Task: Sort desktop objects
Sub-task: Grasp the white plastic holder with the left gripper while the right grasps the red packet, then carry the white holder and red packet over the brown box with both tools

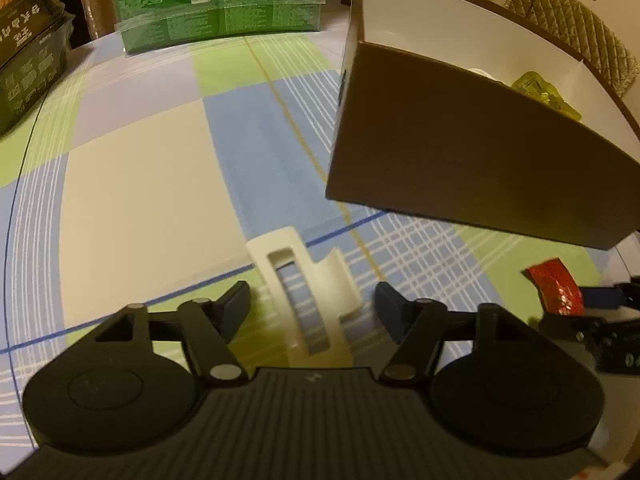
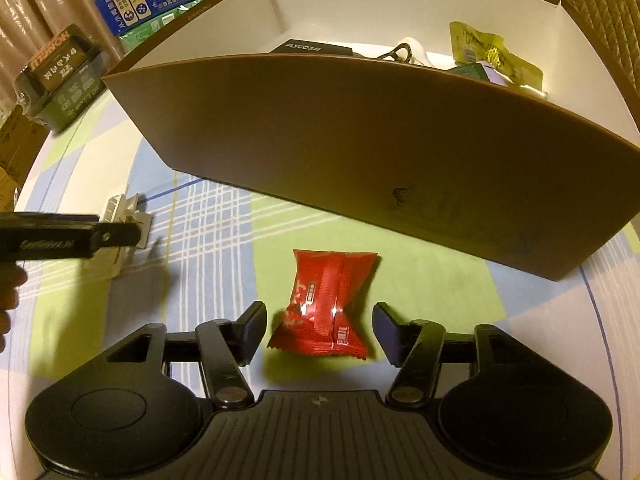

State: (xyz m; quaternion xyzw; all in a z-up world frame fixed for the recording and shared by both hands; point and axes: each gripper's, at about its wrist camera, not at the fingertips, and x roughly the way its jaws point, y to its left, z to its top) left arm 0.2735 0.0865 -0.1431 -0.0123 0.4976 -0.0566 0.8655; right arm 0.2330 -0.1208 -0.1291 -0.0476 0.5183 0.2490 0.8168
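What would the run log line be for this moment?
left gripper: open around white plastic bracket | right gripper: open around red snack packet | brown box: behind both, partly filled

**Matt card, shiny wrappers, woven-look cloth**

The box [image 2: 360, 128] looks like smooth matt brown cardboard outside, with a plain white lining. The red packet [image 2: 328, 304] is glossy crinkled foil or plastic film catching a highlight; the yellow packet [image 2: 492, 52] inside the box is shiny film too. The cream clip [image 1: 308, 288] appears to be smooth, dull moulded plastic. The checked cloth [image 1: 140, 184] over the counter looks matt and flat. Both the left gripper [image 1: 312, 304] and right gripper [image 2: 320, 328] are matt black plastic with ribbed bodies and small metal pivot pins.
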